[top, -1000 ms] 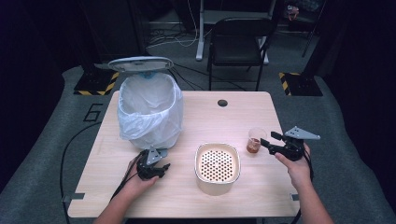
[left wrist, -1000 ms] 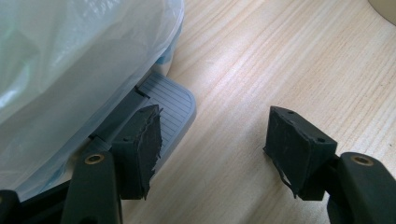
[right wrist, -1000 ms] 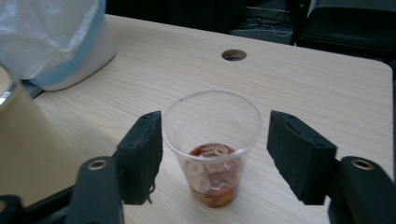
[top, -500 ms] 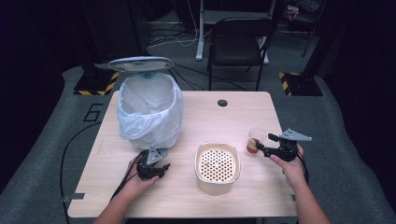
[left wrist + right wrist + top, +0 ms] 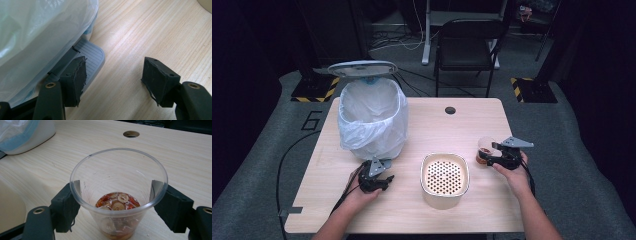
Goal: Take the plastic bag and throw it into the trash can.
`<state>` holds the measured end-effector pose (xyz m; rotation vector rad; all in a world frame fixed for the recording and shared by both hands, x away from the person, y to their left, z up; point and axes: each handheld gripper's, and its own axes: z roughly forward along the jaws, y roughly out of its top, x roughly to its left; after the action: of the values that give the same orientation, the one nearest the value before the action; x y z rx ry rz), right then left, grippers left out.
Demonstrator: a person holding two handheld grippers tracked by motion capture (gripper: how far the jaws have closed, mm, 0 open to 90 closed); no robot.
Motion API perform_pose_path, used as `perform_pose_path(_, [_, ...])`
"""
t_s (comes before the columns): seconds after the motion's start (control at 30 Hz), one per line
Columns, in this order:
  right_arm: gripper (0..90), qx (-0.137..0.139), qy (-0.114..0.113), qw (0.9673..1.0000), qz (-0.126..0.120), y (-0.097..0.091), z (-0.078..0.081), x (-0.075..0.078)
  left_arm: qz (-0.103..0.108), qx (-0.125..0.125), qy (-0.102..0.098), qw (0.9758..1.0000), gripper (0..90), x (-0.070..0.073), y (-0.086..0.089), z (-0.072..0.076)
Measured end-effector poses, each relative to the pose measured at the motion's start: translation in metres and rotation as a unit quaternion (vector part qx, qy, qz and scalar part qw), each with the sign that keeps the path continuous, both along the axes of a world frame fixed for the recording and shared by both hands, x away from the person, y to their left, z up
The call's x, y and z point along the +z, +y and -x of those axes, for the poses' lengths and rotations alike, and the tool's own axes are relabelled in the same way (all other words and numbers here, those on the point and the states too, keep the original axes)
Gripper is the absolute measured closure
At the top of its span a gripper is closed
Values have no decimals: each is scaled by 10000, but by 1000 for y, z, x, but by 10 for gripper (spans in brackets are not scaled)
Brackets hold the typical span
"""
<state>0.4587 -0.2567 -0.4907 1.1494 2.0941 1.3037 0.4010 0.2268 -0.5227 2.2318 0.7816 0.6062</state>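
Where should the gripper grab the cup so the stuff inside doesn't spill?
Grip the cup across its round wall just under the rim, coming level from the side. It stands upright and open-topped, and the right gripper already straddles it that way.

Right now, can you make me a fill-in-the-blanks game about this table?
1. The clear cup stands between the jaws of the ____ gripper.
2. The bin is lined with a white plastic ____.
3. The left gripper has its jaws ____, with nothing between them.
4. The cream strainer bowl has a bottom full of ____.

Missing words: right; bag; open; holes
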Motion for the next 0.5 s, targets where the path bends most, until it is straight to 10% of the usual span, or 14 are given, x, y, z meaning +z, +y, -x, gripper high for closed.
perform_pose_path(0.5, [267, -9, 58, 10000, 73, 6, -10, -7, -1, -4, 5, 10000, 359, 0, 0, 0])
